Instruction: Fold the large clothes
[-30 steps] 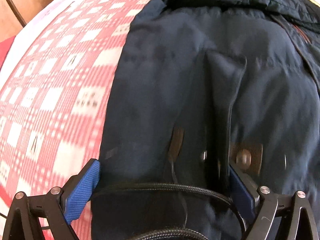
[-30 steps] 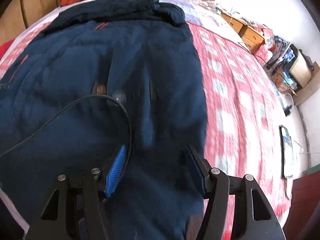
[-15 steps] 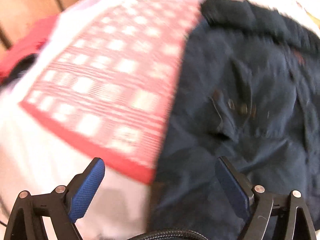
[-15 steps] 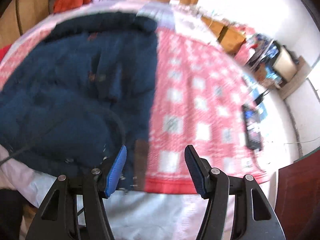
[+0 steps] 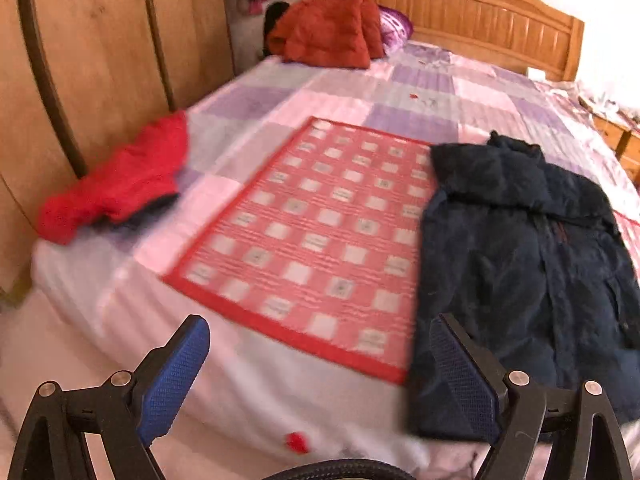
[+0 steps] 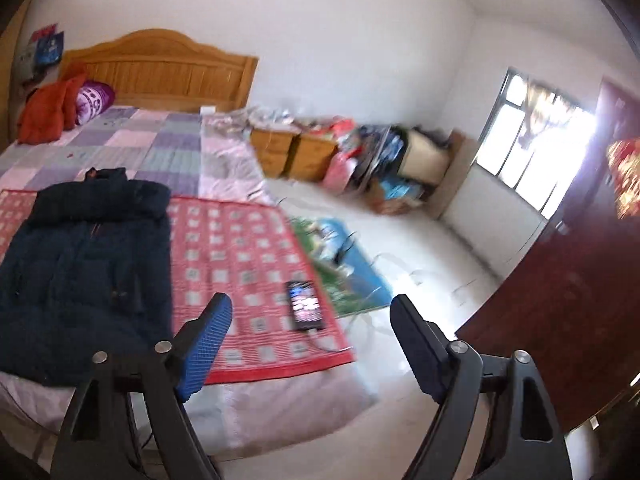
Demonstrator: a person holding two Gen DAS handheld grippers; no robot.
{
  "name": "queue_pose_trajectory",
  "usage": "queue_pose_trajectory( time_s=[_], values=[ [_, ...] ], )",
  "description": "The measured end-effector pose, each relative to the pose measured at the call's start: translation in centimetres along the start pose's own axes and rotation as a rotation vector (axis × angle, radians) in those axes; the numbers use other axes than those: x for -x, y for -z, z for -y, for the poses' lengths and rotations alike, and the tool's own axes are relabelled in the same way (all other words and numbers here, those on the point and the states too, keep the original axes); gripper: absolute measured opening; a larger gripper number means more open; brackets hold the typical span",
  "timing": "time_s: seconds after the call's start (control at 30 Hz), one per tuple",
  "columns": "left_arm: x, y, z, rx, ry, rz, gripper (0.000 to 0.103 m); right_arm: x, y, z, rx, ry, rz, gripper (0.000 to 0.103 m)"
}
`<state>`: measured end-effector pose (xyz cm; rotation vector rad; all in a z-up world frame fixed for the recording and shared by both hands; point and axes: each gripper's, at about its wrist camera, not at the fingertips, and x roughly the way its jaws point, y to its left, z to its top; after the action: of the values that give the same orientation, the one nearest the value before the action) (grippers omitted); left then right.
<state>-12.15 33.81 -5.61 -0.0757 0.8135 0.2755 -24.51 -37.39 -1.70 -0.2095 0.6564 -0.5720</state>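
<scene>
- On the bed (image 5: pixel 432 88), the jacket (image 5: pixel 520 264) lies flat on the red checked mat (image 5: pixel 320 232), folded into a long narrow shape.
- Its long axis runs from the foot of the bed toward the headboard (image 5: pixel 460 16); the collar end points at the headboard, the hem end reaches the near edge of the mat and hangs a little past it.
- From my right wrist view, the jacket (image 6: pixel 84 264) sits on the left part of the mat (image 6: pixel 248 264), with bare mat to its right.
- My left gripper (image 5: pixel 320 372) is spread wide, nothing between the blue pads (image 5: pixel 176 376); it hovers off the foot of the bed, clear of the cloth, though the right finger overlaps the hem in the picture.
- My right gripper (image 6: pixel 312 344) is also wide apart and holds nothing, up in the air beyond the bed's corner.
- A phone (image 6: pixel 306 306) lies on the mat well right of the jacket, a cable running from its near end.
- A red garment (image 5: pixel 116 184) lies at the bed's left edge, well apart from the jacket.
- An orange-red coat (image 5: pixel 328 32) is heaped by the headboard, with a purple pillow (image 5: pixel 394 24) beside it.
- Both views are a bit smeared, so fine detail on the jacket is hard to read.
</scene>
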Motion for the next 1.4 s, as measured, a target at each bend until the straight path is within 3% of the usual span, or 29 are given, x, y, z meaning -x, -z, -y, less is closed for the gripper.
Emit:
queue_pose_trajectory(
  time_s=[0.17,0.3,0.43,0.67,0.83,1.0,1.2,1.4],
  values=[
    [4.9,1.8,-2.7,0.038,-0.096,0.034,0.093,2.1,-0.6,1.8,0.126,-0.010,0.061,0.085],
    [5.2,4.8,-2.5,0.118,-0.120,-0.020,0.094,1.4,0.8,2.2,0.110,-0.086,0.038,0.085],
    [3.0,7.4,0.6,0.123,-0.087,-0.061,0.094,-0.6,2.7,0.1,0.094,-0.170,-0.008,0.085],
    [-2.2,9.0,5.6,0.118,-0.006,-0.100,0.093,-5.1,5.7,-7.4,0.124,-0.268,-0.054,0.085],
    [-6.4,10.6,8.6,0.056,-0.007,-0.145,0.094,-8.7,9.4,-11.3,0.124,-0.297,-0.061,0.085],
    [-10.4,13.9,11.3,-0.005,-0.039,-0.249,0.093,-12.4,13.1,-14.0,0.105,-0.330,-0.083,0.085],
    [-13.4,16.7,13.0,0.056,-0.108,-0.341,0.094,-15.6,16.2,-16.1,0.118,-0.386,-0.031,0.085],
    [-14.5,17.7,16.0,0.092,-0.197,-0.354,0.093,-19.1,18.2,-16.1,0.114,-0.461,0.009,0.085]
  ],
)
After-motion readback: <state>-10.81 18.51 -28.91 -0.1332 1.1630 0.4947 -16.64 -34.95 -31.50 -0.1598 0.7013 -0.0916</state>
